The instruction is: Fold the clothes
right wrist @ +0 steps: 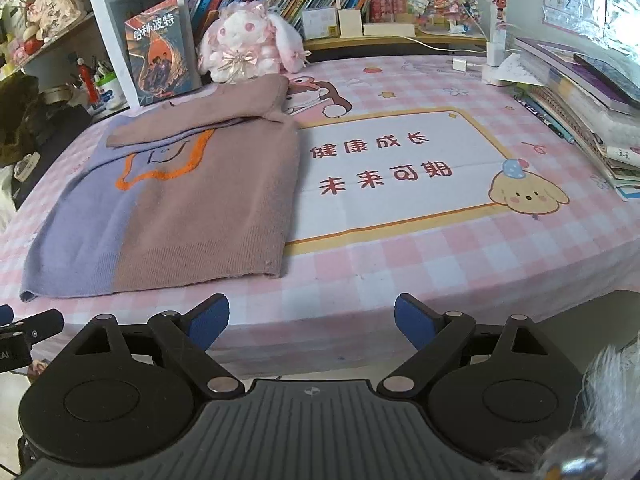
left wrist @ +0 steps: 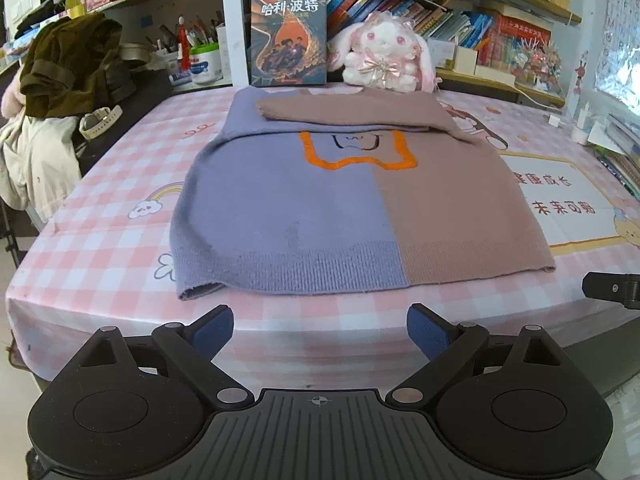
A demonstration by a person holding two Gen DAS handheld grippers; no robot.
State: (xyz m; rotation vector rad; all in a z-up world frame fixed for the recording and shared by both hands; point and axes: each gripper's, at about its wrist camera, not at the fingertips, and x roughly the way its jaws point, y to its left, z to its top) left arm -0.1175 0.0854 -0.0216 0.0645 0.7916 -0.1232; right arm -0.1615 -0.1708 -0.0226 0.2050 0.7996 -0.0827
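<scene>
The left gripper [left wrist: 320, 330] is held wide apart and empty, short of the table edge [left wrist: 100, 320]. Straight ahead of it the two-tone sweater [left wrist: 340, 208] is laid flat on the checked tablecloth [left wrist: 100, 248], hem nearest, collar toward the bookshelf, its long axis running away from the grippers; the mauve sleeve [left wrist: 352, 114] is already folded across the chest. The right gripper [right wrist: 312, 322], likewise spread and empty, is offset: the sweater lies forward and to its left. The left gripper is judged nearer the hem.

A plush rabbit [left wrist: 384, 54] sits beside an upright book [left wrist: 289, 36] below crowded bookshelves [left wrist: 440, 12].
</scene>
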